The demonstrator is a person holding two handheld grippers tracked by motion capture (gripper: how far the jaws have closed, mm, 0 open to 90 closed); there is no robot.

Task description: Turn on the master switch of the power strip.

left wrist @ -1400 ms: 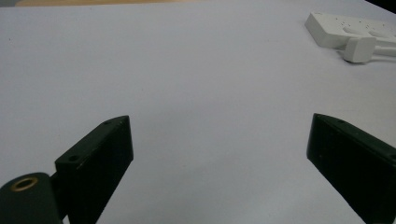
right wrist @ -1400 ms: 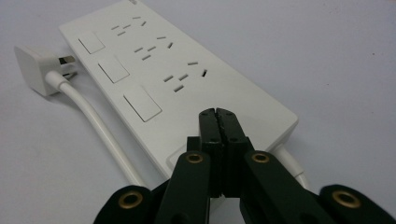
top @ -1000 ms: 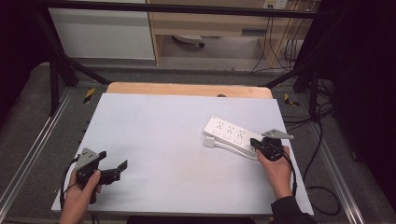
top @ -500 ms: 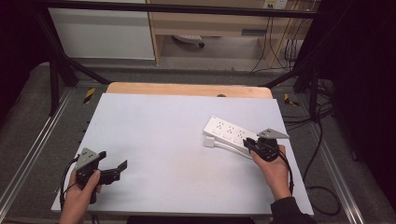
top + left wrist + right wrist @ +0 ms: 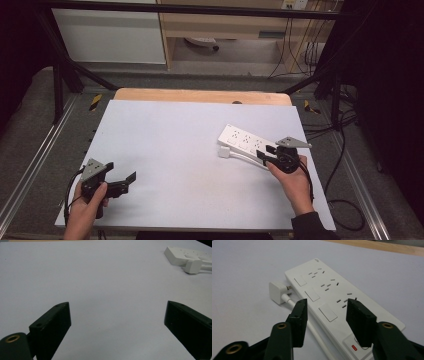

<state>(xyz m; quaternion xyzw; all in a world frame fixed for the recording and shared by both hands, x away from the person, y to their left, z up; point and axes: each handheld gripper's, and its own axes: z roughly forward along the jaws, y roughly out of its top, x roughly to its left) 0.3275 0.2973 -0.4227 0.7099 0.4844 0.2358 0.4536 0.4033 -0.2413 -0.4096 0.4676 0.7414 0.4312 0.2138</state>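
Right gripper (image 5: 325,312) jaws just opening above power strip (image 5: 337,302) near end.

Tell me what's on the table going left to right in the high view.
Left gripper held near the front left corner → white plug lying beside the strip → white power strip → right gripper, jaws apart at the strip's near end.

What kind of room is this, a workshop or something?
Probably a lab recording station: a white table inside a black metal frame, loose cables on the floor behind, and a power strip laid out as the test piece.
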